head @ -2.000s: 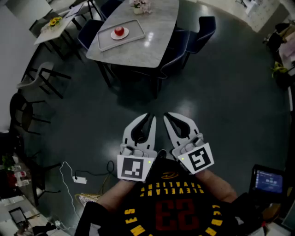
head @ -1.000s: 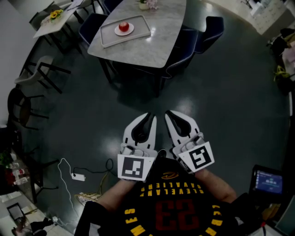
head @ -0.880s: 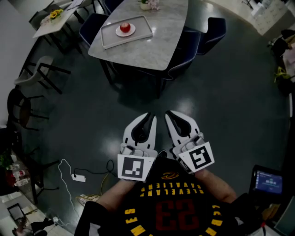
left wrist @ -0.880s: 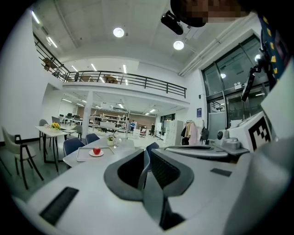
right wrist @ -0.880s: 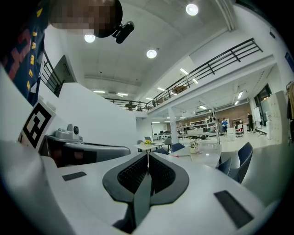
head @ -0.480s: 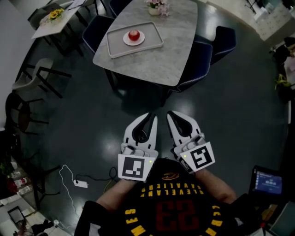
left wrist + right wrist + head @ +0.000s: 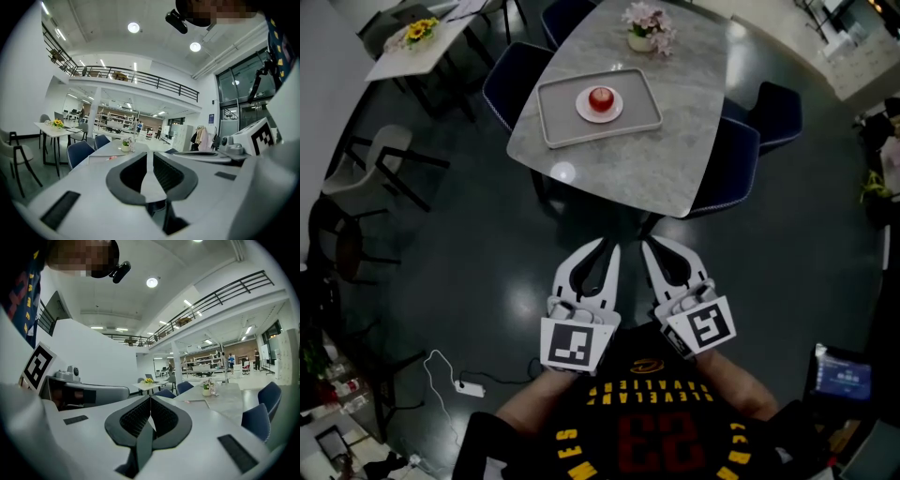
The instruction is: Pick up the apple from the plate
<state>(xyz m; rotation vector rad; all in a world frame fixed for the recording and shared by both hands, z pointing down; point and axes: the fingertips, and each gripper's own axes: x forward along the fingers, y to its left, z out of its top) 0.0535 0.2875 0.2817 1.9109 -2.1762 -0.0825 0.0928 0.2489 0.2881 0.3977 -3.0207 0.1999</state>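
Note:
A red apple (image 7: 601, 98) sits on a small white plate (image 7: 584, 110) inside a grey tray (image 7: 553, 117) on a marble table (image 7: 666, 159), far ahead in the head view. Both grippers are held close to the person's chest over the dark floor, well short of the table's near edge. My left gripper (image 7: 607, 246) is shut with nothing in it, and my right gripper (image 7: 649, 246) beside it is shut and empty too. In the left gripper view, the apple (image 7: 112, 157) is a small red dot beyond the closed tips (image 7: 147, 154). The right gripper (image 7: 150, 399) points at the same table (image 7: 229, 404).
A vase of pink flowers (image 7: 645, 26) stands at the table's far end. Blue chairs (image 7: 741, 164) (image 7: 514, 89) are tucked around it. A second table with yellow flowers (image 7: 417, 42) and dark chairs (image 7: 384, 173) stand at the left. A cable (image 7: 459, 384) lies on the floor.
The table with the tray and apple has slid down and to the right in the head view, closer to the grippers. Both grippers stay shut in the same pose.

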